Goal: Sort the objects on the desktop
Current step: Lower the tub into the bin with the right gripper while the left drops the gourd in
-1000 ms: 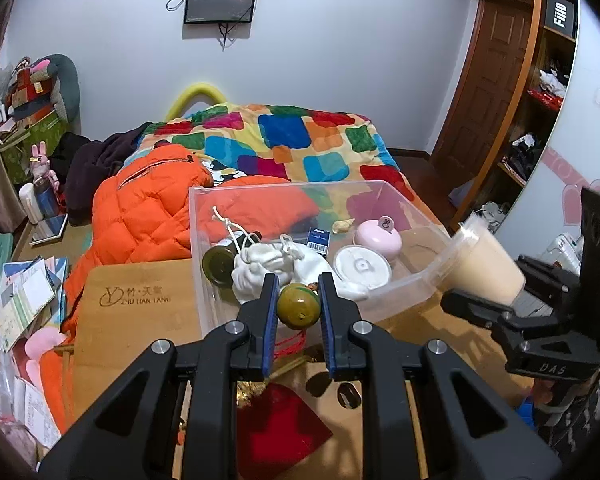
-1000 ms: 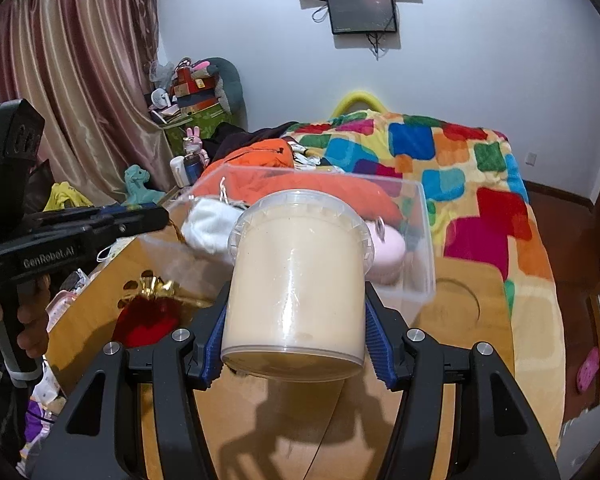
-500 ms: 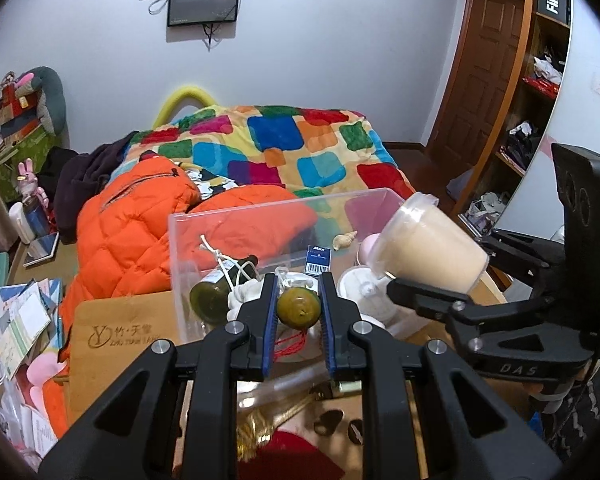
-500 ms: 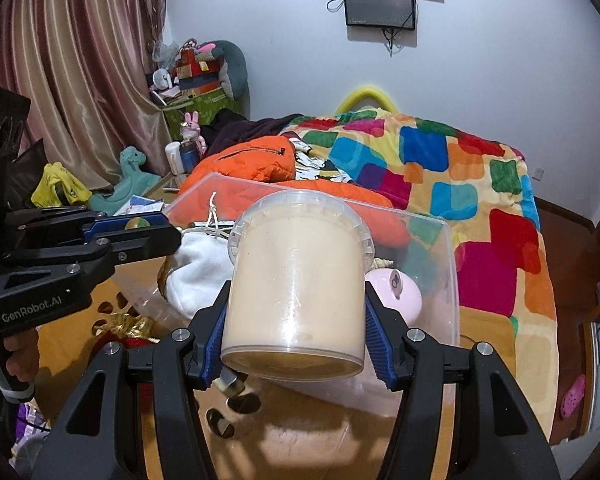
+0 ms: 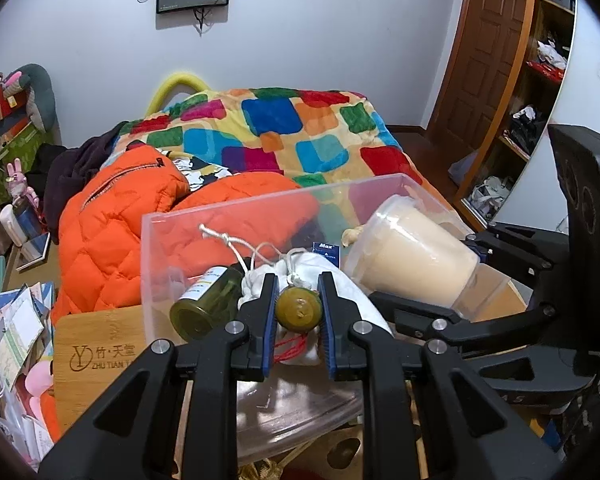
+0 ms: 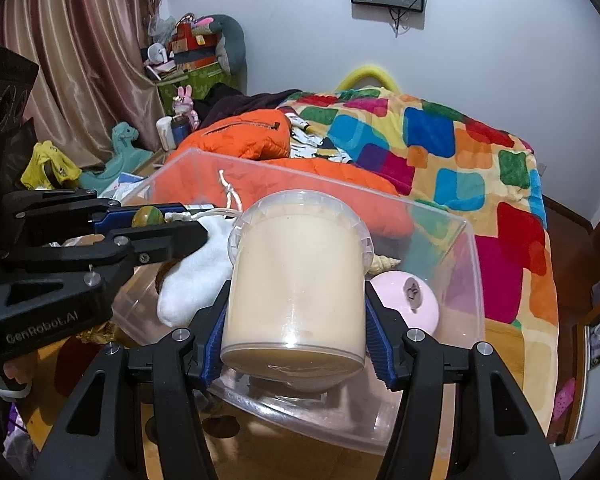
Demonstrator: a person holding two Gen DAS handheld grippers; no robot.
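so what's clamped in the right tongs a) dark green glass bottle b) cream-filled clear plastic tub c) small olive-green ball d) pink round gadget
b: the cream-filled clear plastic tub sits squeezed between the blue pads of the right tongs, held over the clear plastic bin.

Left tool (image 5: 299, 309) is angled downward, its blue pads clamped tight on something small and round. Right tool (image 6: 295, 326) sits beside it at the same downward slant, jaws spread fairly wide around a fat jar.
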